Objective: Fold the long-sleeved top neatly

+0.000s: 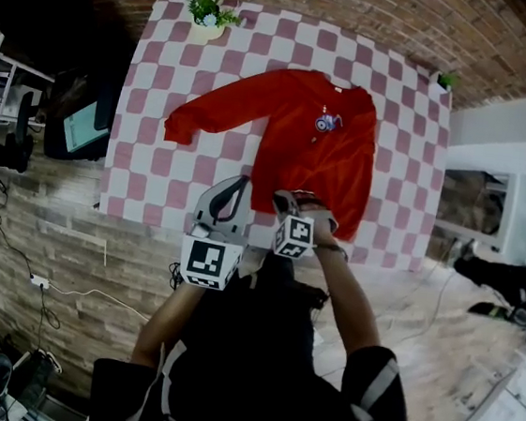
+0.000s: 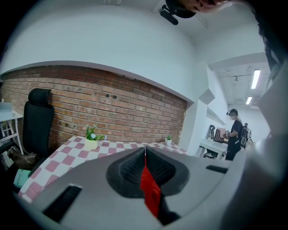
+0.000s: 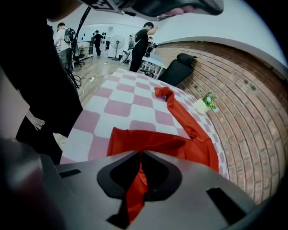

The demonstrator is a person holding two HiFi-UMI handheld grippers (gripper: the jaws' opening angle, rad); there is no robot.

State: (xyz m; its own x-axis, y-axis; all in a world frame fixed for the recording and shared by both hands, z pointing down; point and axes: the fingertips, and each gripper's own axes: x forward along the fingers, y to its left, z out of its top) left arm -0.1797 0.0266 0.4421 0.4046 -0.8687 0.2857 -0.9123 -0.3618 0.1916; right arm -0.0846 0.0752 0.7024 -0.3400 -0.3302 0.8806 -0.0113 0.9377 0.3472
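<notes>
A red long-sleeved top [image 1: 318,155] lies on the pink-and-white checked table [image 1: 150,168], with one sleeve [image 1: 208,114] stretched out to the left. Both grippers are at the near hem. My left gripper [image 1: 243,184] is shut with a strip of red fabric [image 2: 151,191] pinched between its pads. Just to its right, my right gripper [image 1: 284,199] points steeply down and is shut on the red hem [image 3: 137,188]. In the right gripper view, the top [image 3: 180,144] and its sleeve [image 3: 176,110] spread beyond the jaws.
A potted plant [image 1: 210,12] stands at the table's far left edge and a smaller one [image 1: 445,81] at the far right corner. A black office chair [image 1: 80,118] is left of the table and white furniture [image 1: 489,216] right. People [image 3: 146,33] stand in the background.
</notes>
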